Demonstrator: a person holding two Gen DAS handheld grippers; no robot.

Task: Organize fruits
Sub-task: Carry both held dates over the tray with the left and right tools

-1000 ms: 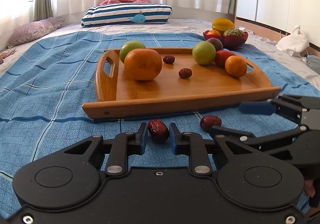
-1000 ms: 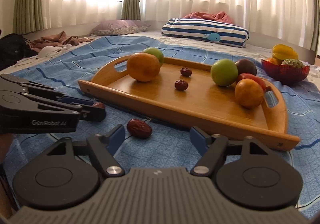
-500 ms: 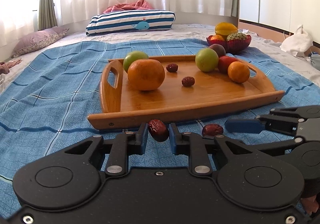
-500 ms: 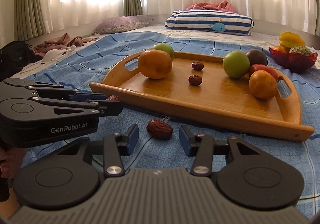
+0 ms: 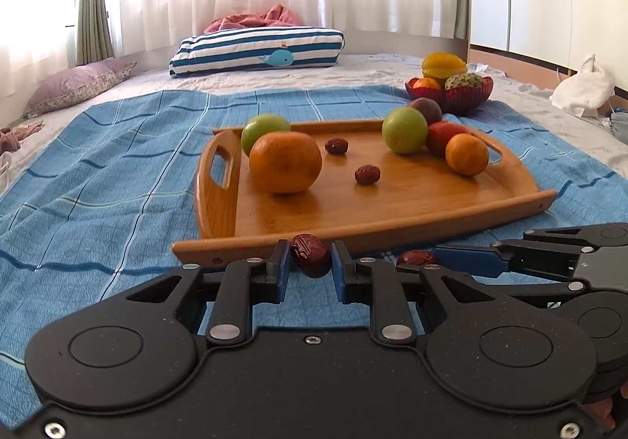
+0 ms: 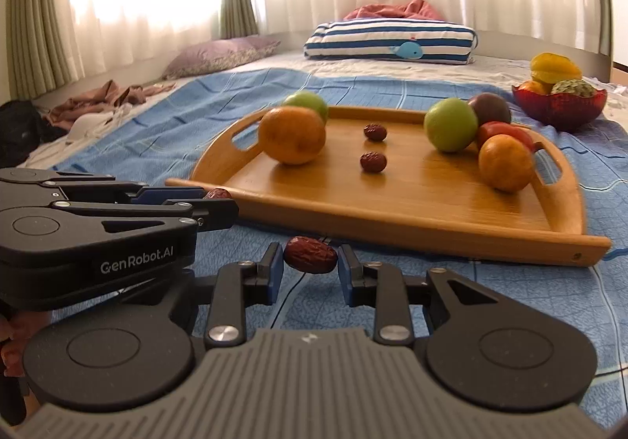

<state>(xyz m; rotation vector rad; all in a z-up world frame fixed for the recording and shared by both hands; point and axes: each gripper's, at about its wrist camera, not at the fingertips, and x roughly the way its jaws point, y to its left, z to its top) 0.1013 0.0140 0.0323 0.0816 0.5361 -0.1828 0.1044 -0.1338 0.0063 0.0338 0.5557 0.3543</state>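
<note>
— What have you got in your left fingers (image 5: 307, 257)?

— A wrinkled red date (image 5: 311, 254), pinched between both pads, just in front of the near rim of the wooden tray (image 5: 392, 229).

— And the right fingers (image 6: 310, 261)?

— They have just been closing, and now they clamp on a second red date (image 6: 311, 260), which sits low over the blue blanket (image 6: 490, 294) on the bed, near the tray's front edge. My two grippers are side by side, close together.

— What's on the tray?

— A big orange (image 5: 285, 162) with a green fruit (image 5: 263, 128) touching it behind, two small dates (image 5: 367, 174) lying apart in the middle, and at the far end another green fruit (image 5: 404, 130), a dark one, a red one and a small orange (image 5: 466, 154) bunched together.

— Anything beyond it?

— A red bowl (image 5: 467, 101) of fruit on the bed.
</note>
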